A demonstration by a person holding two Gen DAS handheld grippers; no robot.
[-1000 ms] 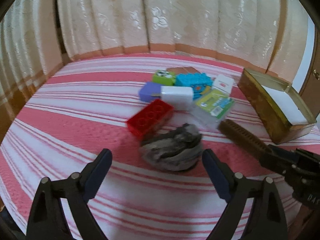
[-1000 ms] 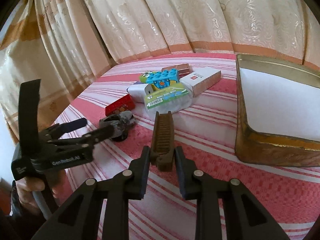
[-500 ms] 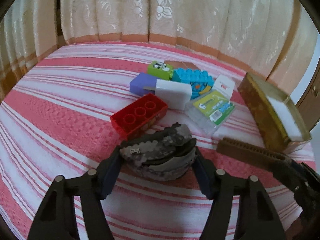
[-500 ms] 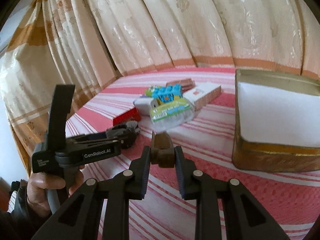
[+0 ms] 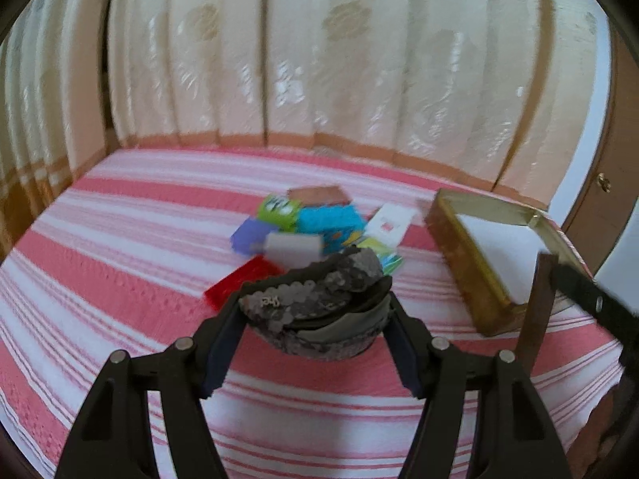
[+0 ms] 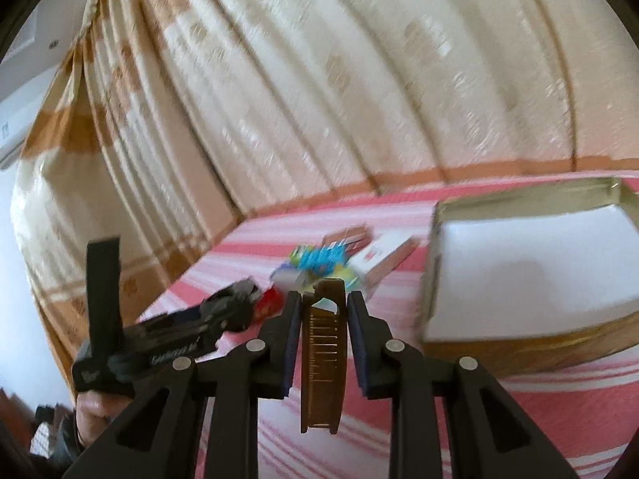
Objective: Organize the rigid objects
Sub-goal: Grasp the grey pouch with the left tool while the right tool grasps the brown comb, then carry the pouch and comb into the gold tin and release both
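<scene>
My left gripper (image 5: pixel 315 311) is shut on a grey sequined headband bundle (image 5: pixel 319 299) and holds it above the pink striped cloth. My right gripper (image 6: pixel 323 315) is shut on a brown comb (image 6: pixel 323 363), lifted and tilted so it hangs down between the fingers. The comb also shows in the left wrist view (image 5: pixel 537 311), near the gold tin box (image 5: pixel 471 275). The left gripper with the bundle shows in the right wrist view (image 6: pixel 223 311). The frames are blurred by motion.
A pile of toy bricks and small boxes lies mid-table: red brick (image 5: pixel 239 279), blue brick (image 5: pixel 327 219), green brick (image 5: pixel 277 209), white box (image 5: pixel 389 221). The open gold tin with white lining (image 6: pixel 531 255) stands on the right. Curtains hang behind.
My left gripper closed on the grey headband bundle and lifted it. My right gripper lifted the brown comb off the cloth and tilted it upward, toward the tin.
</scene>
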